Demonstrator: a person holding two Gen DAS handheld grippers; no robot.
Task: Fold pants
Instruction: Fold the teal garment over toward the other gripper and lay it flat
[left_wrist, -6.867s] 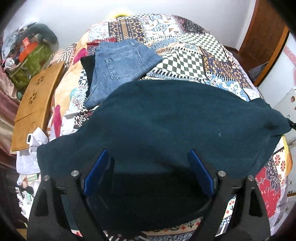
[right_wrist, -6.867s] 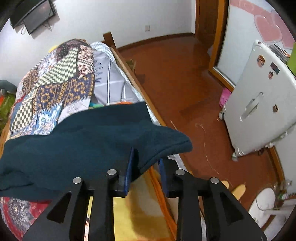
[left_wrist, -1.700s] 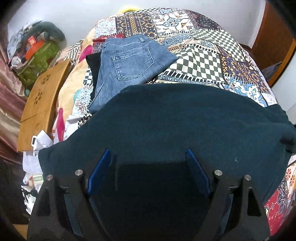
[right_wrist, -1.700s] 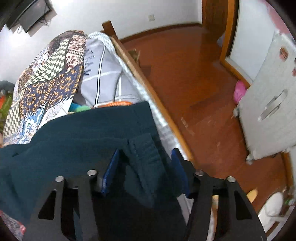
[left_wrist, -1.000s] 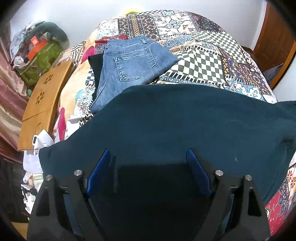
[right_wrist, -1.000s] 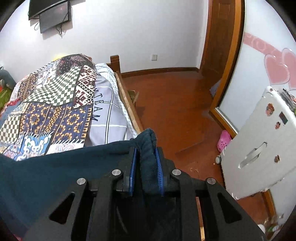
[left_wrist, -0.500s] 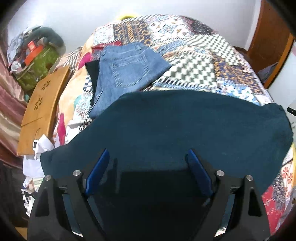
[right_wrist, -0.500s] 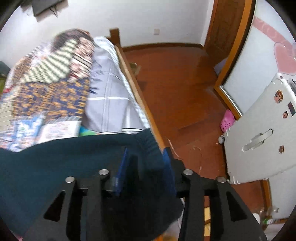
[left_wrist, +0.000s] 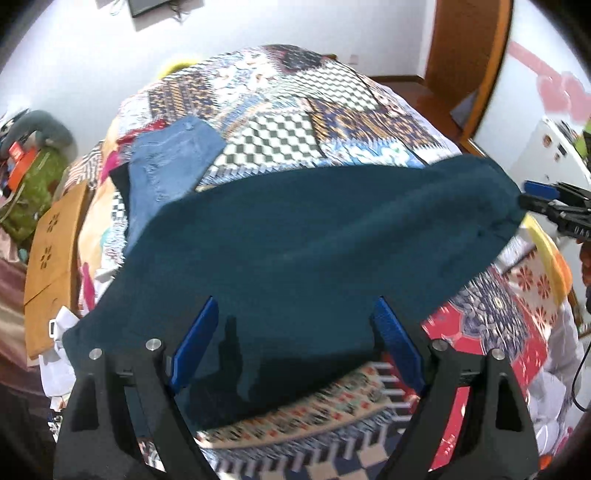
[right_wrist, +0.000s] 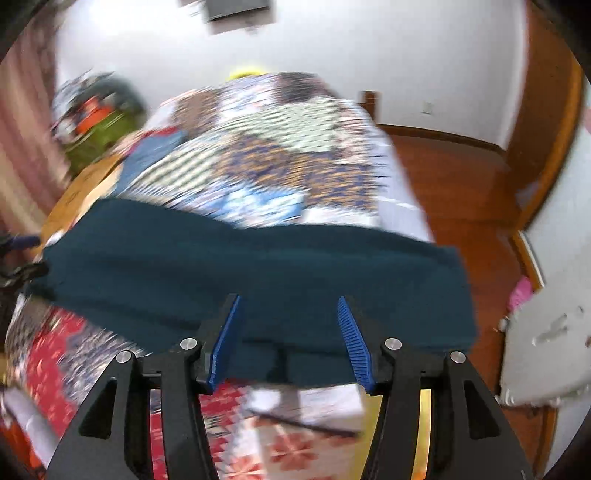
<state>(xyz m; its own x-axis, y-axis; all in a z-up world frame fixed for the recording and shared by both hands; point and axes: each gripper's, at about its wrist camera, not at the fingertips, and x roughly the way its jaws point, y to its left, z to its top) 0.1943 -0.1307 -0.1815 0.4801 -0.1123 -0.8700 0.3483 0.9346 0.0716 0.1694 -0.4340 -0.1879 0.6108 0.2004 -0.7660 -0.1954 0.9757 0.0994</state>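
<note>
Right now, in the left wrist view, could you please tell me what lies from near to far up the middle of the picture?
Left tongs → dark teal pants → checkered patchwork quilt → white wall.

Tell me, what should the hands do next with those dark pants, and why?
Probably bring both grippers down to pinch one end of the pants and fold it over. The pants lie spread flat across the quilt; the left gripper is open above them, and the right gripper is opening, holding nothing.
</note>
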